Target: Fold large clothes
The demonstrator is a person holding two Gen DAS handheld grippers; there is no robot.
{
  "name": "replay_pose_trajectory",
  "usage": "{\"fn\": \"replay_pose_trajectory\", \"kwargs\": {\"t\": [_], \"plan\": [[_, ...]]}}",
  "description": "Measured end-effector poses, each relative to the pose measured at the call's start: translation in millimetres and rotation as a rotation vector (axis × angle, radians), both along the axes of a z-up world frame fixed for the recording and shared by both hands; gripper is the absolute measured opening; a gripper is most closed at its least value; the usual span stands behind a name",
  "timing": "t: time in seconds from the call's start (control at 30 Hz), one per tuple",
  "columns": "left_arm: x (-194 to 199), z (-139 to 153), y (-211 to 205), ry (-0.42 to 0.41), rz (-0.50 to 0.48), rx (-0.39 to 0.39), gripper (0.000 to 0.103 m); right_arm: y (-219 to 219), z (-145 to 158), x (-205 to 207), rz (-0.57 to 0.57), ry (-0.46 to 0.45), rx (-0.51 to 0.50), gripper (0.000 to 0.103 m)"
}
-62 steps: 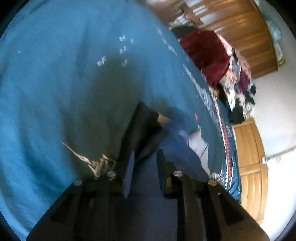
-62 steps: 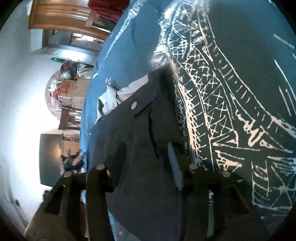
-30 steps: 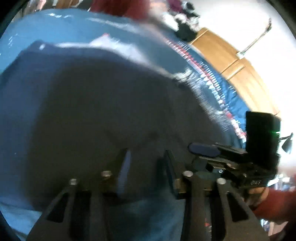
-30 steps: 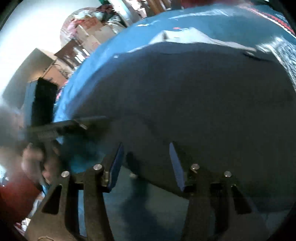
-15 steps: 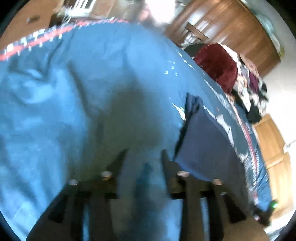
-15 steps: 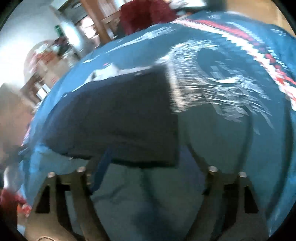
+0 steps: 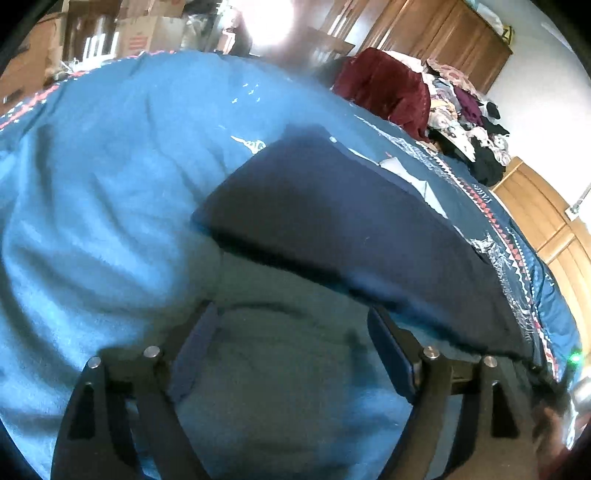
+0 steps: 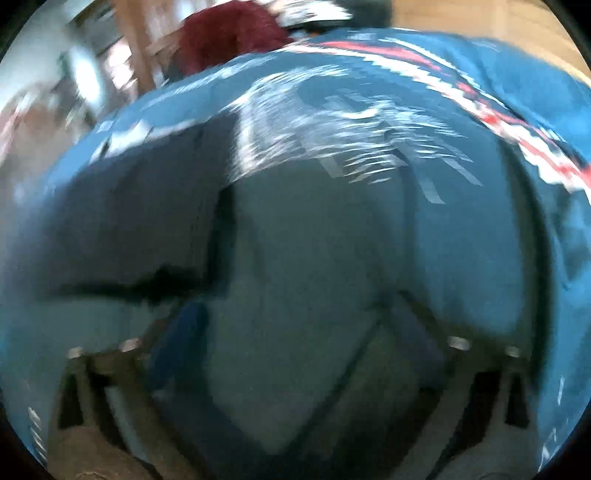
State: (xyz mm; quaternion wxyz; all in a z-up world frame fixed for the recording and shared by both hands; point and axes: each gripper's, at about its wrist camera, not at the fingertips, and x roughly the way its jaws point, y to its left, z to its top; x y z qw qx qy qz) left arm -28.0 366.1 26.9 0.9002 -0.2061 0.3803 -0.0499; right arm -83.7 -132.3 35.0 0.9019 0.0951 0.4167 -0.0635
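Blue blanket (image 7: pixel 92 192), folded navy garment (image 7: pixel 332 221) lying flat, long axis left-right, both grippers' fingers spread, empty.

A blue blanket (image 7: pixel 110 192) is covering the bed, carrying a white line print (image 8: pixel 332 122) and a red-and-white patterned border (image 7: pixel 491 214) along its far edge; a dark red cloth (image 7: pixel 384 88) is lying heaped beyond the bed, just beside a mixed pile of clothes (image 7: pixel 465 125); wooden wardrobes (image 7: pixel 443 40) are standing against the far wall; cardboard boxes (image 7: pixel 144 33) are sitting at the upper left; the right wrist view is blurring everything.
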Motion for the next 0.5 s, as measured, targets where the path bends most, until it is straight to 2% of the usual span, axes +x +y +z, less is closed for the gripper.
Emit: {"fn": "replay_pose_trajectory", "kwargs": {"t": [0.07, 0.13, 0.27, 0.43, 0.5], "plan": [[5, 0, 0, -0.001, -0.018, 0.001, 0.095, 3, -1, 6, -0.007, 0.022, -0.03, 0.103], [9, 1, -9, 0.004, -0.042, 0.035, 0.101, 0, -2, 4, -0.008, 0.014, -0.021, 0.103], [12, 0, -19, 0.013, -0.049, 0.089, 0.103, 1, -4, 3, -0.012, 0.002, -0.033, 0.103], [12, -1, -21, 0.011, -0.047, 0.112, 0.103, 7, -7, 9, -0.023, 0.008, -0.07, 0.103], [13, -2, -27, 0.021, -0.043, 0.149, 0.103, 9, -7, 10, -0.025, 0.007, -0.084, 0.103]]}}
